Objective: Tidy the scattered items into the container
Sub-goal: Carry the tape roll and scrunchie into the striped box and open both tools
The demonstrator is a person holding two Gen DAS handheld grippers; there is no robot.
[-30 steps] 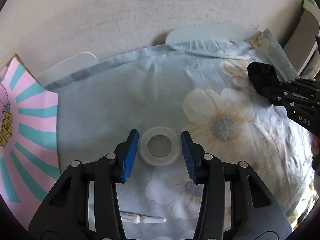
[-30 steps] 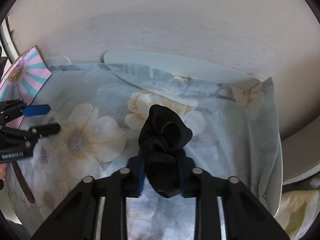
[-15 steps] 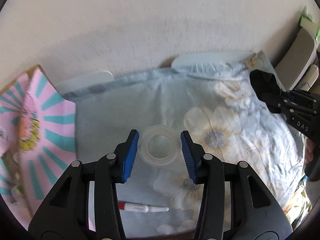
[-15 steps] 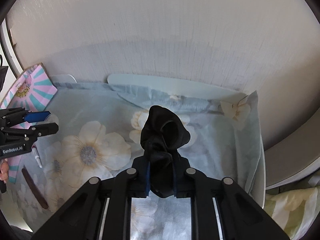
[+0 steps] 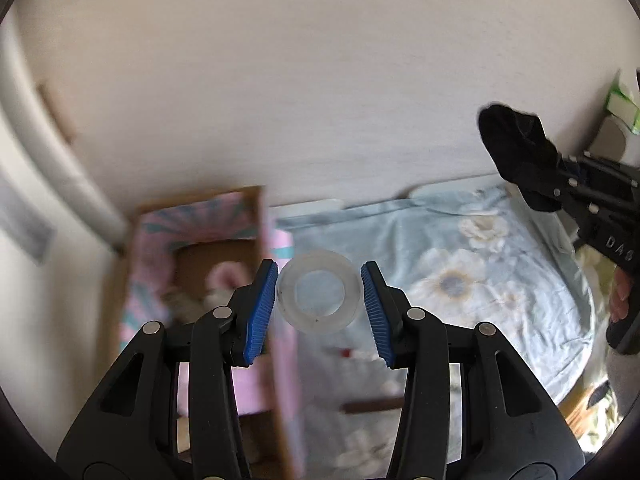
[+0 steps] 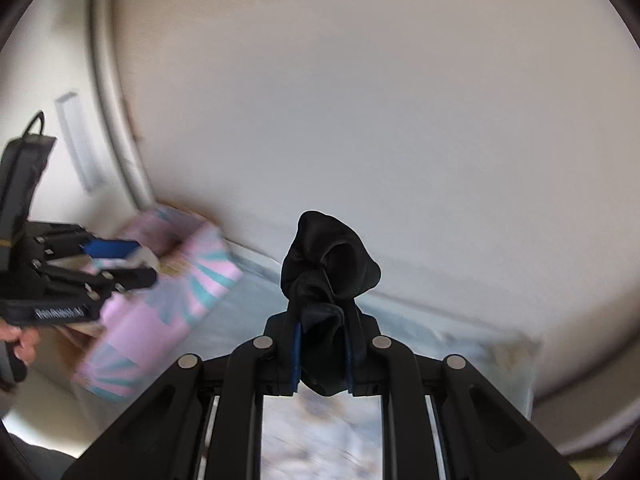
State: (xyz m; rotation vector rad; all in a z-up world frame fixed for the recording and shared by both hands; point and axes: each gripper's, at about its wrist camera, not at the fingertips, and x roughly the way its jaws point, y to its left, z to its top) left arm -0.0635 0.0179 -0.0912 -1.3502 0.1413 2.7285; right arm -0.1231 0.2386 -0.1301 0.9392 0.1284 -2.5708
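My left gripper (image 5: 319, 300) is shut on a translucent tape roll (image 5: 319, 292), held in the air between its blue pads (image 5: 262, 308). Below and to its left stands the container, an open cardboard box (image 5: 256, 216) with pink and teal stripes; soft pink things lie inside. My right gripper (image 6: 322, 360) is shut on a bunched black cloth (image 6: 328, 264), which sticks up above the fingers. In the left wrist view that right gripper (image 5: 560, 188) hangs high at the right with the black cloth (image 5: 516, 148). The right wrist view shows the left gripper (image 6: 120, 260) above the box (image 6: 168, 304).
A pale blue flowered sheet (image 5: 460, 264) covers the surface to the right of the box. On it lie a small white tube with a red end (image 5: 356, 354) and a brown stick (image 5: 372, 404). A plain pale wall (image 5: 320, 100) rises behind. A person's hand (image 6: 22, 344) grips the left tool.
Both grippers have risen well above the sheet with their loads. The left one has swung left, so the box's open inside now shows. The pictures are blurred by motion.
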